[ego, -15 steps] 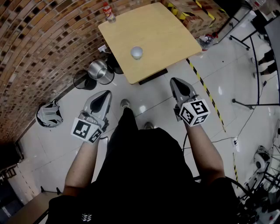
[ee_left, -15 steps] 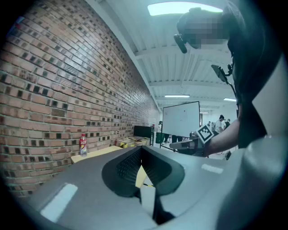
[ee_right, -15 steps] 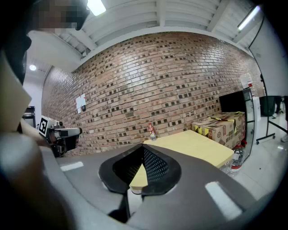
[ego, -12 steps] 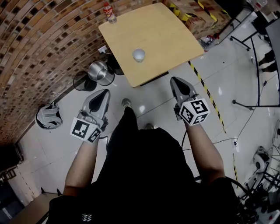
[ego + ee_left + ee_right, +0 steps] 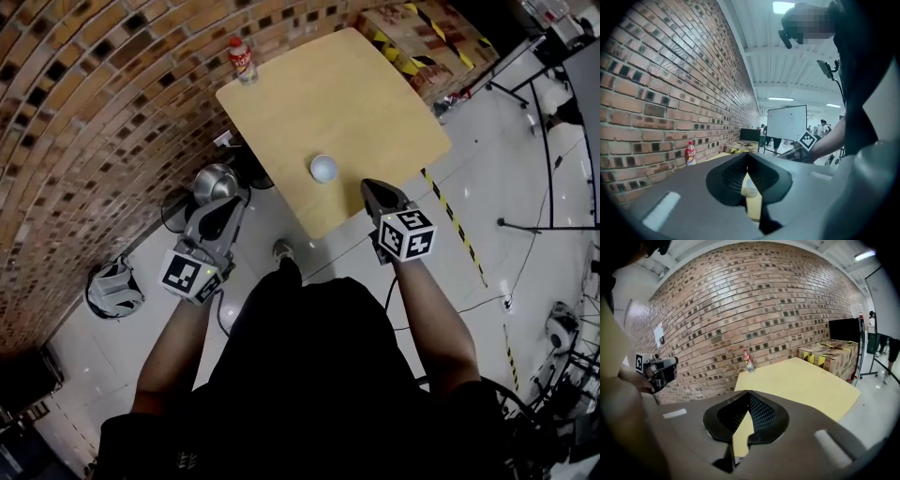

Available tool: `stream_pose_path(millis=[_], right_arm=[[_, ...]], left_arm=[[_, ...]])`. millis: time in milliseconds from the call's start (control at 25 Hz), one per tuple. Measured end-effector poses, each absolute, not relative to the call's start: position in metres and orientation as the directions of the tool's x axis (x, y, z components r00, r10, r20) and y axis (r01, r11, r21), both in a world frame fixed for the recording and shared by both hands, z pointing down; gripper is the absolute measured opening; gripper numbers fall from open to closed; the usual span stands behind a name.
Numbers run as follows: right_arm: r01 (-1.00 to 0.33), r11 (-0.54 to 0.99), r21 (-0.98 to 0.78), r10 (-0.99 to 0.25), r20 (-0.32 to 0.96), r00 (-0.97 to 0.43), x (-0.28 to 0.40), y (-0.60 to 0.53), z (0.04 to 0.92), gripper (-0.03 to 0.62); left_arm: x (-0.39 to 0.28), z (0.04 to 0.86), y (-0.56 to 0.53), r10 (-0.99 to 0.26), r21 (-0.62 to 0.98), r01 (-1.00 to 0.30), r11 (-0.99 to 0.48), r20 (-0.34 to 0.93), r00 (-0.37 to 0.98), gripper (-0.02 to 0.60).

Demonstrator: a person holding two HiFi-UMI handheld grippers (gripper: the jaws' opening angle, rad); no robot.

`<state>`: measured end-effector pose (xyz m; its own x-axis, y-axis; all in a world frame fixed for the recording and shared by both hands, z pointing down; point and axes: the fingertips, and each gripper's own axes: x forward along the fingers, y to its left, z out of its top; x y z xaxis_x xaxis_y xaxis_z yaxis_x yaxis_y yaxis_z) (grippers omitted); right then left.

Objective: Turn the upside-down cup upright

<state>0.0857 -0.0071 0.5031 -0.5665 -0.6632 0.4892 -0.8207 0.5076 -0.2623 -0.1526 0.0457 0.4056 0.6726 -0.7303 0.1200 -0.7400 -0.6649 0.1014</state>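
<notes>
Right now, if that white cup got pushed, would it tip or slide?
The cup looks small and plain white, perhaps disposable, so probably light. Upside down on the smooth table, it would likely slide rather than tip. A hard squeeze might dent it.

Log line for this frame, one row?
phase: pre-grasp | cup: on table, untouched | left tongs: shut, empty | right tongs: shut, empty, short of cup

Bright overhead light, fisheye-warped edges
</notes>
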Motion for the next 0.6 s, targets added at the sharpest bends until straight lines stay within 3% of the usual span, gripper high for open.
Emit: stream_pose_path(millis=[240,520,600], right_arm=[[-0.809,0.545,-0.221,-0.614,0.552,-0.564,0.060,-0.027,0.508,0.003],[-0.761,0.562,-0.323,-0.447,0.656,-0.608,0.062,-0.049,0.555,0.005],[-0.743,0.544,-0.390,-0.379,0.676,-0.632,0.056,-0.053,0.570,0.058]], left_arm=[[-0.155,0.379,-0.012,-0.692,0.082,-0.698,-0.712,0.087,0.716,0.000],[-0.162,0.394,-0.028,-0.743,0.129,-0.750,-0.649,0.107,0.661,0.000],[-0.166,0.390,-0.030,-0.756,0.134,-0.764,-0.631,0.112,0.644,0.000]])
